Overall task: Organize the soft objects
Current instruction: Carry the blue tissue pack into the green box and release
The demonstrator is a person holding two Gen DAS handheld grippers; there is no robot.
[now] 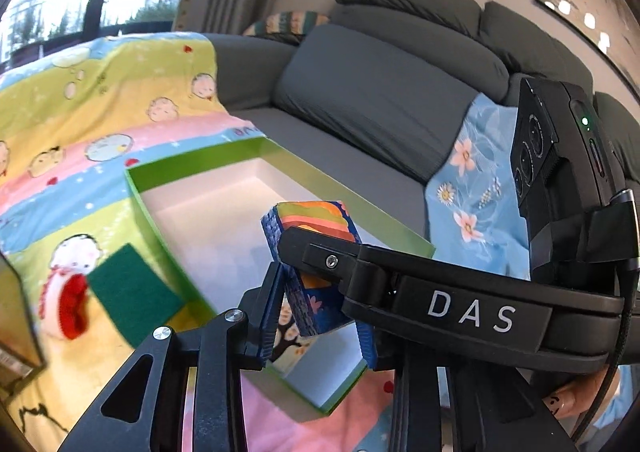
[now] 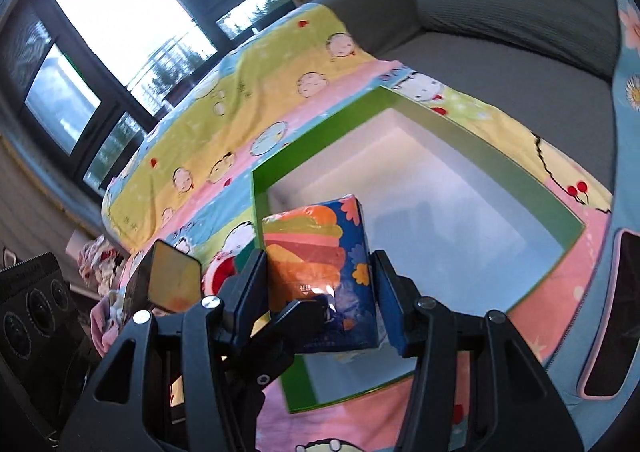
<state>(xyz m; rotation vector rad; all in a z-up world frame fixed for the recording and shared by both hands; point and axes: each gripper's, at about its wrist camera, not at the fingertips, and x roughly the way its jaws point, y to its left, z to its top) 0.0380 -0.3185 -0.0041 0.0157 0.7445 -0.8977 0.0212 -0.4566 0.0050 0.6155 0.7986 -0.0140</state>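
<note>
A tissue pack [image 1: 312, 216] printed in orange, red and blue hangs over a green box with a white inside [image 1: 136, 192]. My left gripper [image 1: 320, 304] is shut on the pack's lower part, pads on its two broad faces. From the right, my right gripper [image 1: 472, 312] crosses in front and grips the same pack. In the right wrist view the pack [image 2: 312, 244] stands upright between the blue pads of my right gripper [image 2: 318, 264], which press on its narrow sides. One left finger [image 2: 304, 312] lies on its front face. The box [image 2: 256, 192] lies just beyond and below it.
The box rests on a cartoon-print blanket [image 1: 100, 92] spread over a grey sofa [image 1: 380, 92]. A green scouring sponge [image 1: 132, 288] and a white and red soft toy [image 1: 68, 292] lie left of the box. A blue flowered cloth [image 1: 472, 192] hangs at the right.
</note>
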